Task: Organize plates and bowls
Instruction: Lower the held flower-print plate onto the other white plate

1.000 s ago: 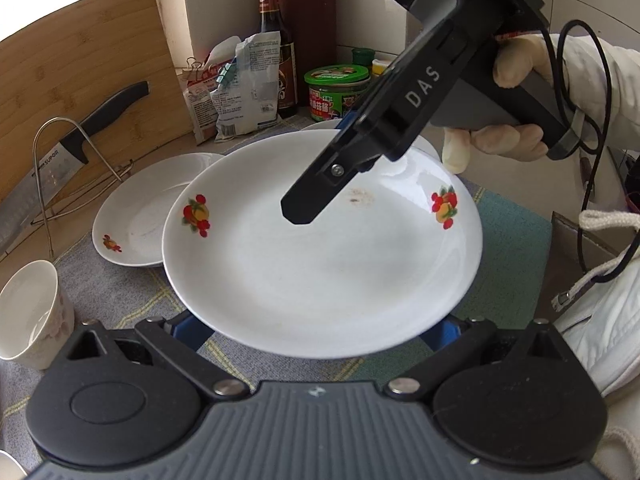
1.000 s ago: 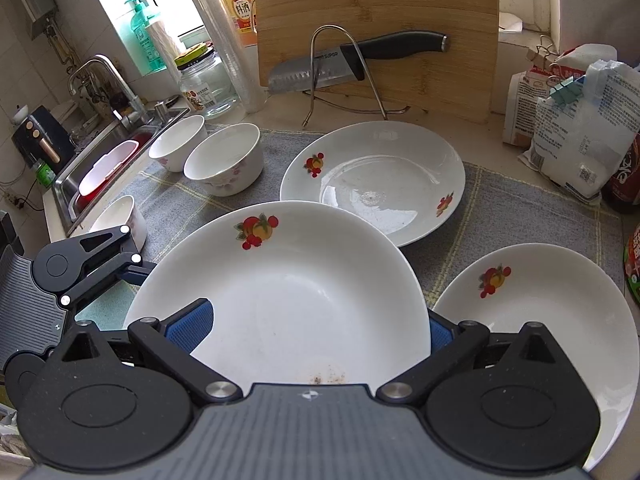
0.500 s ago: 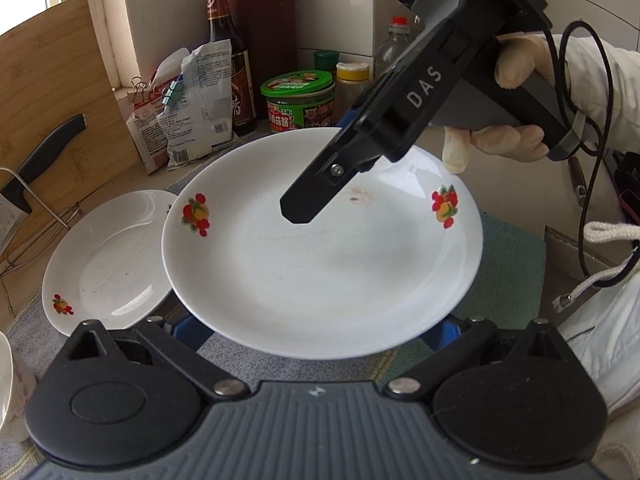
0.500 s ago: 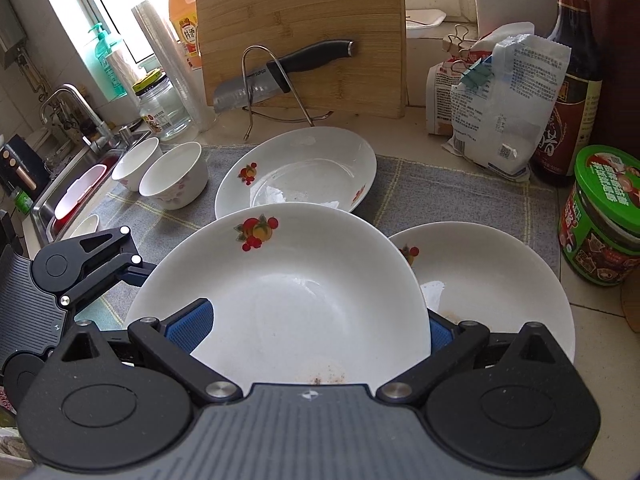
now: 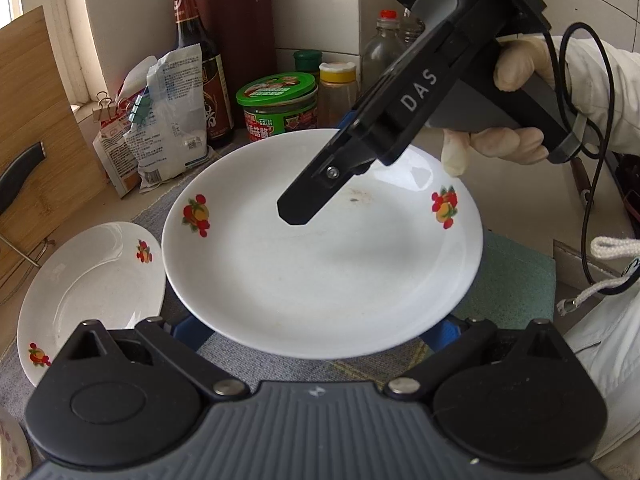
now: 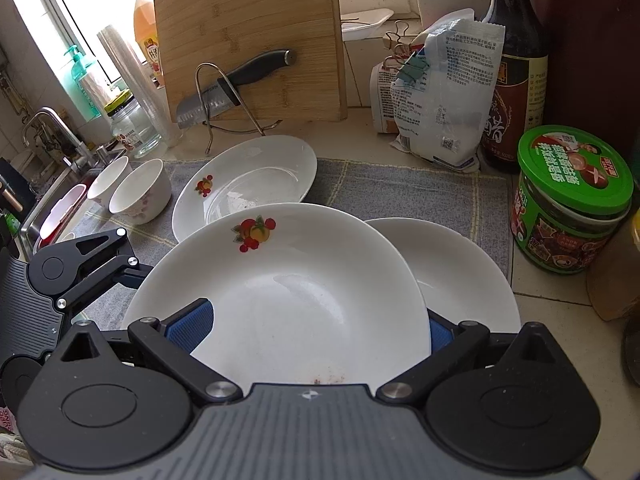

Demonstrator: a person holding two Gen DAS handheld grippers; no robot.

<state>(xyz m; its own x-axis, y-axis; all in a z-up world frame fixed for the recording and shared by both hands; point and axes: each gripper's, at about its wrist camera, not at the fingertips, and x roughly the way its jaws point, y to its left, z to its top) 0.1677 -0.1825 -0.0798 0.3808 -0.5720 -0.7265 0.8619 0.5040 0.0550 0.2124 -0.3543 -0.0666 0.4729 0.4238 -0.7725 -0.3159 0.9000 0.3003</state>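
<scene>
A round white plate with red and orange fruit prints (image 5: 320, 248) is held in the air above the grey woven mat (image 6: 400, 196), and both grippers grasp it from opposite sides. The left gripper (image 5: 316, 332) clamps the near edge of the plate between its blue pads, and the right gripper (image 6: 316, 328) does the same on the other edge; in the left wrist view the right gripper (image 5: 404, 120) reaches over the plate, carried by a hand in a white glove (image 5: 504, 136). Under the held plate, partly covered by it, a second white plate (image 6: 460, 276) lies on the mat. A third white fruit-print plate (image 6: 248, 184) lies further back on the mat, and two white bowls (image 6: 132, 188) stand side by side near the sink. Behind them a bamboo cutting board (image 6: 252, 32) leans upright with a black-handled knife (image 6: 236, 84) on a wire stand. A green-lidded jar (image 6: 568, 200) stands to the right, off the mat.
</scene>
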